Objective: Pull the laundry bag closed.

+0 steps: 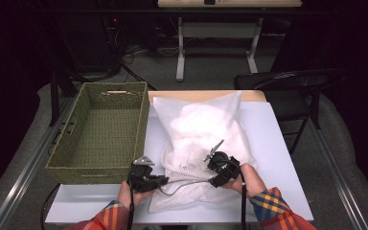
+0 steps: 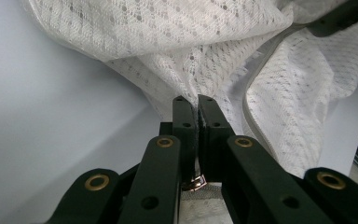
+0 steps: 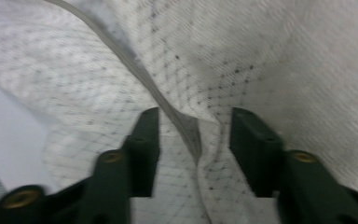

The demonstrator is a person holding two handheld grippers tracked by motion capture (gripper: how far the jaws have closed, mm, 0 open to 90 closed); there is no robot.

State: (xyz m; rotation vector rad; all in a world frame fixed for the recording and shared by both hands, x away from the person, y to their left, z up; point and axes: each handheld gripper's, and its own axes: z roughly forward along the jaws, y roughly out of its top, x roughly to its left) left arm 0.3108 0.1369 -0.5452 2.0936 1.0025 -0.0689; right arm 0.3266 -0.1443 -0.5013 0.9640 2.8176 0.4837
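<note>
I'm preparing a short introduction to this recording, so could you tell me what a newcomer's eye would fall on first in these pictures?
First comes the white mesh laundry bag, lying crumpled in the middle of the pale table. To its left stands an empty green woven basket. At the bag's near edge, the left gripper is shut on a fold of the mesh, while the right gripper has its jaws apart around the bag's grey zipper seam.

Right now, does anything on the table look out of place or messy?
The white mesh bag lies crumpled across the table, its grey edge looping loose near the front. The left gripper pinches a fold of it. The green basket sits straight. Nothing looks spilled or damaged.
</note>
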